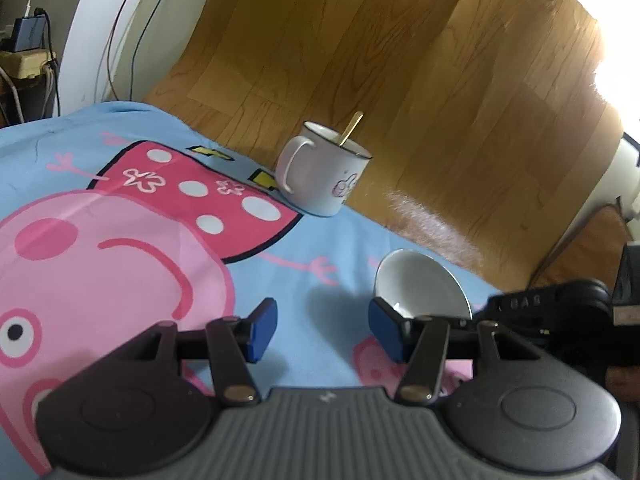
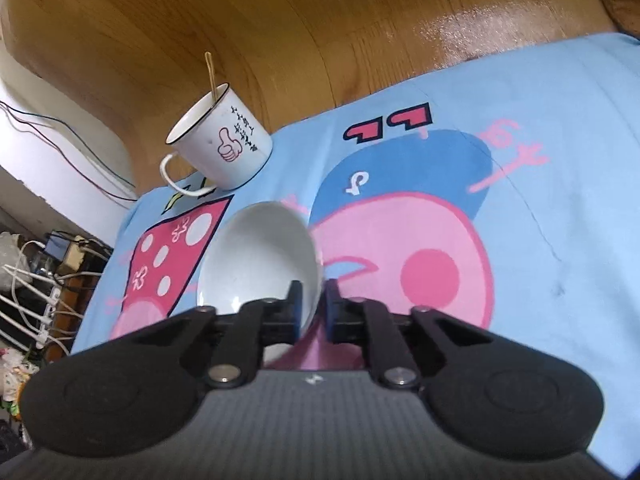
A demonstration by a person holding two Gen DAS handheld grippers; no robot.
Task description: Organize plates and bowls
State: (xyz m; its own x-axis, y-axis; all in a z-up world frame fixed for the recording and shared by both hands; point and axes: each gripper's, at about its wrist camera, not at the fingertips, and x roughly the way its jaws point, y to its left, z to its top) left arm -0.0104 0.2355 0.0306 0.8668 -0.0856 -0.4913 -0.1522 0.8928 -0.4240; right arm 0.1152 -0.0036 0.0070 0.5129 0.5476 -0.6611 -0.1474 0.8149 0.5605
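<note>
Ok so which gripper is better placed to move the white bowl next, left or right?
Right. The right gripper is already shut on the white bowl's rim, holding it tilted over the blue cloth. The left gripper is open and empty beside it.

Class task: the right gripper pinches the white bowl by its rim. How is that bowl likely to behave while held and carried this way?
The bowl looks glazed and glossy, so it may slip between the right gripper's pads. Held at one rim edge and tilted, it would probably pivot or sag. It looks ceramic, so rigid, fairly heavy and breakable if dropped, though the cloth might cushion it.
</note>
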